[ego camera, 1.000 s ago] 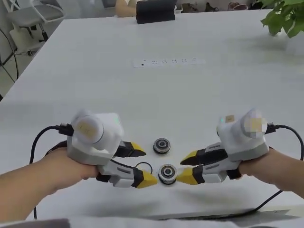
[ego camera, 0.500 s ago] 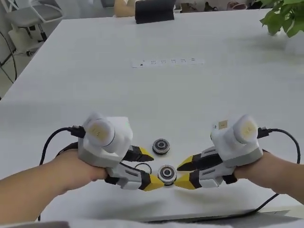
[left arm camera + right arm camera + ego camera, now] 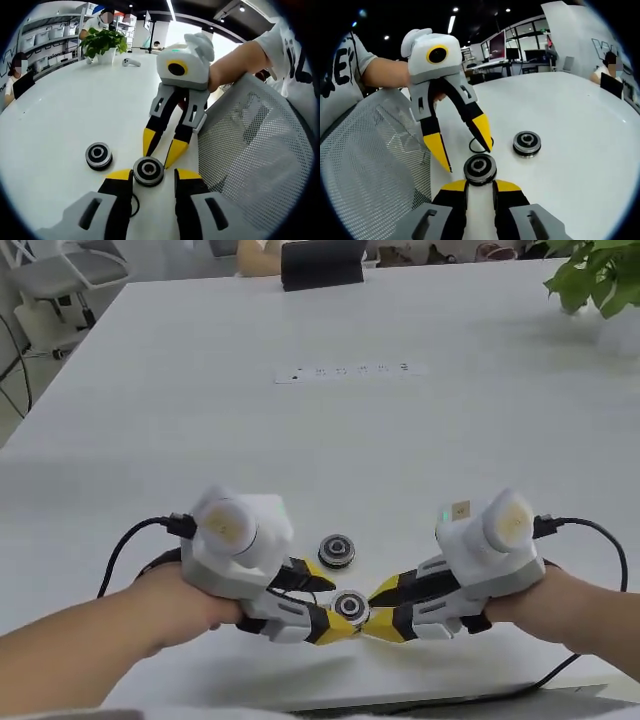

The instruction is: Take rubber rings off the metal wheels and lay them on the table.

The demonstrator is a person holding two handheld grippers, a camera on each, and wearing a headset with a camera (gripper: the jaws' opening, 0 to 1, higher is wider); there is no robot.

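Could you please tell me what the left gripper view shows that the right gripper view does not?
The left gripper view adds the potted plant and the right gripper seen head-on. The right gripper view adds lit monitors and the left gripper head-on, jaws wide. Both share the near wheel at the open jaw tips, the far wheel, the white table and a mesh chair back.

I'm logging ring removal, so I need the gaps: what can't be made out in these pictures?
Near wheel, head view: too small, and crowded by left claw and right claw tips, to tell whether its rubber ring is on.
Loose ring, right gripper view: part hidden behind the left claw's tip.
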